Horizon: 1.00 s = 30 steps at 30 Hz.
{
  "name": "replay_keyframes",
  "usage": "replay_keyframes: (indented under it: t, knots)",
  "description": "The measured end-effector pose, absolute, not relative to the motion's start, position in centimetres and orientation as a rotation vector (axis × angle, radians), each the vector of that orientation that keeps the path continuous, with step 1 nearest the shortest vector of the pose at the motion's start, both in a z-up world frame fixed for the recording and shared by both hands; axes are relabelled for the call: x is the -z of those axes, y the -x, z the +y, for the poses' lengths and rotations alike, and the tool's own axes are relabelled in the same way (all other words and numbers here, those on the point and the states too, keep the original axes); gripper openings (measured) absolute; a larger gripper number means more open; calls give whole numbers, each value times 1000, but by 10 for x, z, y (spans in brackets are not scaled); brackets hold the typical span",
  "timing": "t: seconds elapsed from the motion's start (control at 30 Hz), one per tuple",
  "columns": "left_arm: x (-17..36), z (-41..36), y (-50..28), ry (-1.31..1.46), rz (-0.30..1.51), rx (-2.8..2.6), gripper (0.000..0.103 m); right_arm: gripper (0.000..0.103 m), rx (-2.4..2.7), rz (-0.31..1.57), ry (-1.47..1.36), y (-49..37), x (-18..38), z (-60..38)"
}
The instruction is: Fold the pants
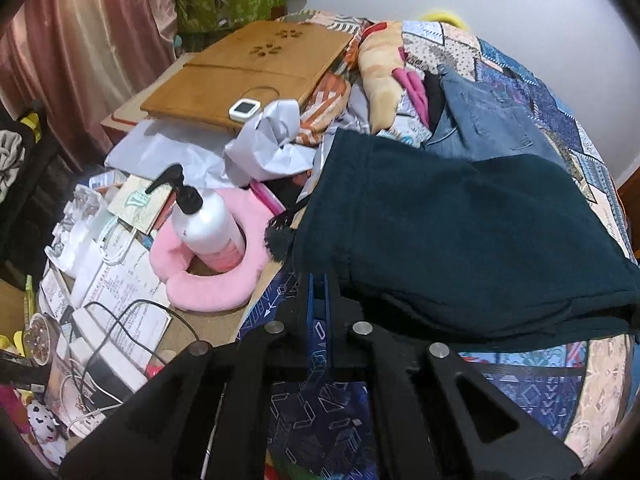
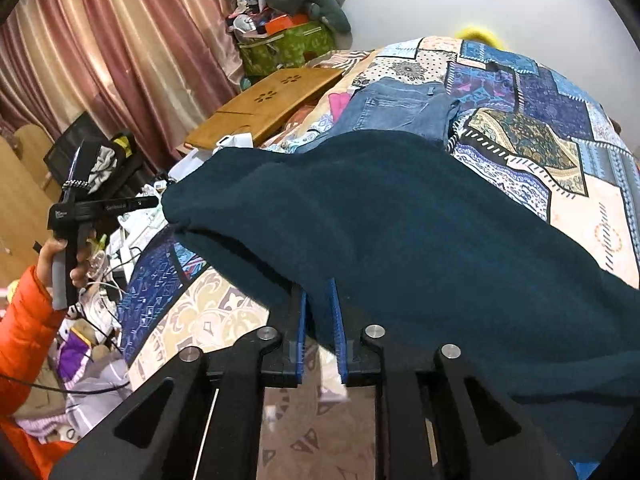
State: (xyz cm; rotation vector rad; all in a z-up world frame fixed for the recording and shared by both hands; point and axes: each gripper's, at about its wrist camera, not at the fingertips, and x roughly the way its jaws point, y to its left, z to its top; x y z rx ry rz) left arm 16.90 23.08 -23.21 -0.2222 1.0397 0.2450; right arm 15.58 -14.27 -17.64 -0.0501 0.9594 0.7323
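**Dark teal pants folded on the patchwork bed, both claws at their near edge**

We see the dark teal pants lying folded on the patchwork quilt, with folded blue jeans just beyond them. From the left wrist view, the pants sit just up and right of the left gripper, whose blue-padded fingers stand together; its right finger tip meets the fabric's corner, and we cannot tell whether any cloth is pinched. In the right wrist view, the right gripper shows a narrow gap between its pads, with the pants' near edge draped over the tips; whether cloth sits in the gap is hidden. A hand in an orange sleeve holds the other gripper's handle at the left. The pants' right end runs out of frame. A pink cushion and pump bottle lie beside the bed.
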Motion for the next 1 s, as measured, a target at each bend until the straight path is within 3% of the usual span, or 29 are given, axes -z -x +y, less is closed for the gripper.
replay_keyframes:
  t: [0.2, 0.27, 0.43, 0.63, 0.87, 1.0]
  knots:
    - [202, 211, -173, 204, 990, -206, 25, 31, -672, 904, 4, -144, 157, -180]
    - [194, 201, -177, 192, 973, -193, 39, 42, -611, 878, -4, -141, 151, -201]
    - [176, 169, -192, 157, 931, -148, 63, 53, -452, 844, -73, -139, 139, -261]
    - [162, 121, -216, 136, 909, -65, 75, 65, -223, 814, -232, -135, 138, -362]
    - [166, 61, -245, 61, 947, 4, 86, 66, 9, 858, -414, -128, 162, -465]
    - [172, 35, -256, 28, 964, 20, 87, 66, 132, 880, -509, -124, 180, -512]
